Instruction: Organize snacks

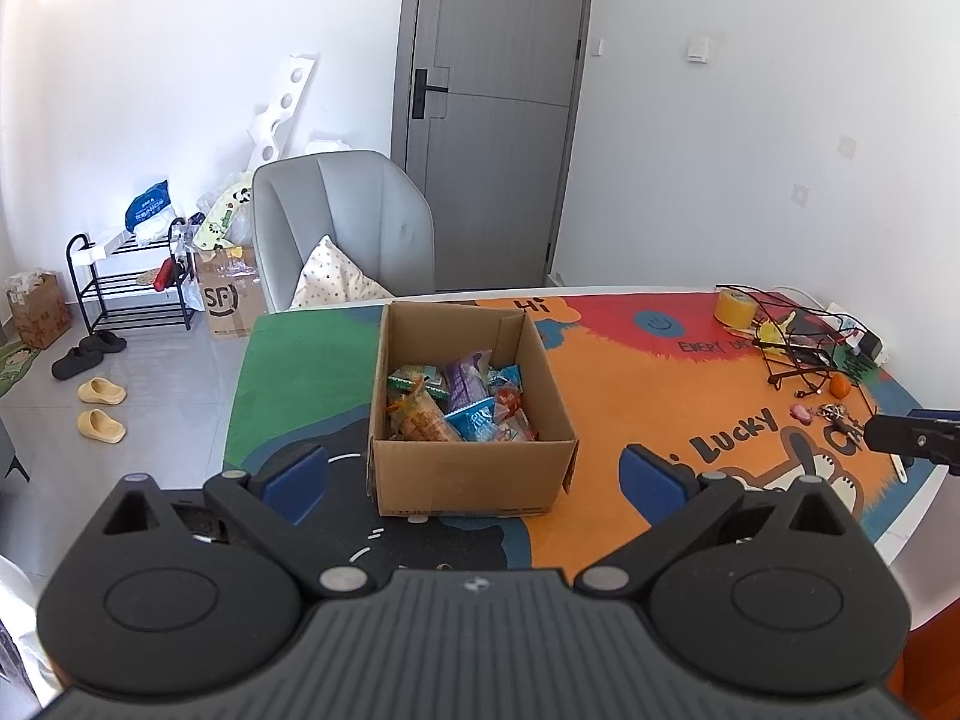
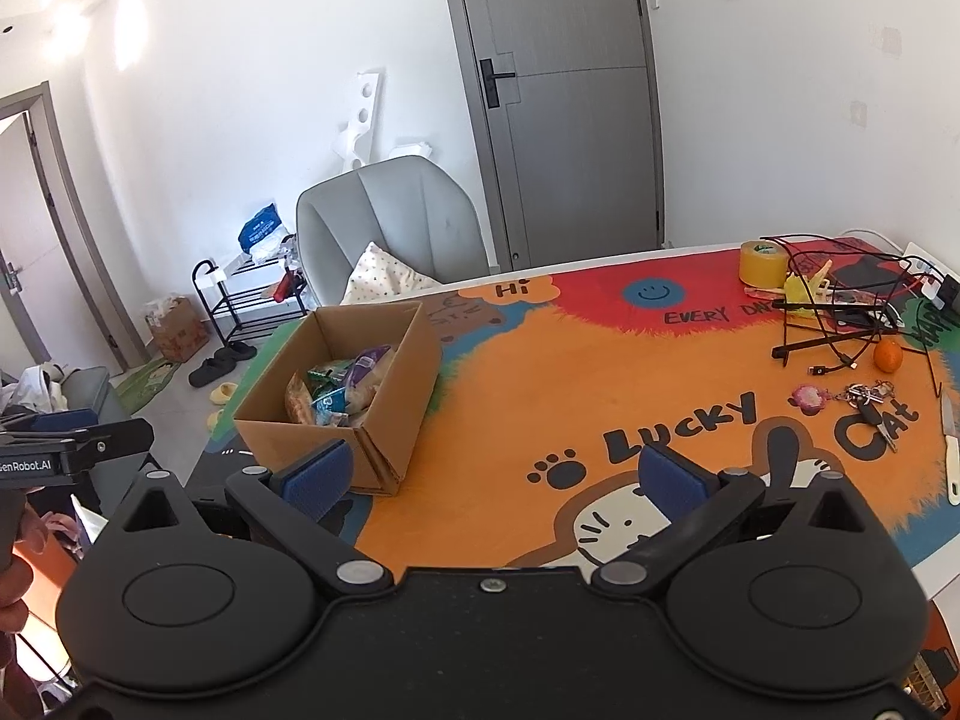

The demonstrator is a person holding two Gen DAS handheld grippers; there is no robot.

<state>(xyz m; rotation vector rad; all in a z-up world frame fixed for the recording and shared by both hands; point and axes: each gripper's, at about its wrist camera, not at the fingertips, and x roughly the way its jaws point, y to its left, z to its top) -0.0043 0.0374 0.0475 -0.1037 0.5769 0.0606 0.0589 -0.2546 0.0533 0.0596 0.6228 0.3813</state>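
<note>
An open cardboard box stands on the colourful table mat and holds several snack packets. My left gripper is open and empty, just in front of the box's near wall, its blue pads either side. The box also shows in the right wrist view, left of centre, with the snack packets inside. My right gripper is open and empty above the mat, to the right of the box's near corner. The left gripper's body shows at the left edge there.
At the table's far right lie a yellow tape roll, tangled black cables, an orange, keys and a knife. A grey chair stands behind the table. A shoe rack and slippers are on the floor to the left.
</note>
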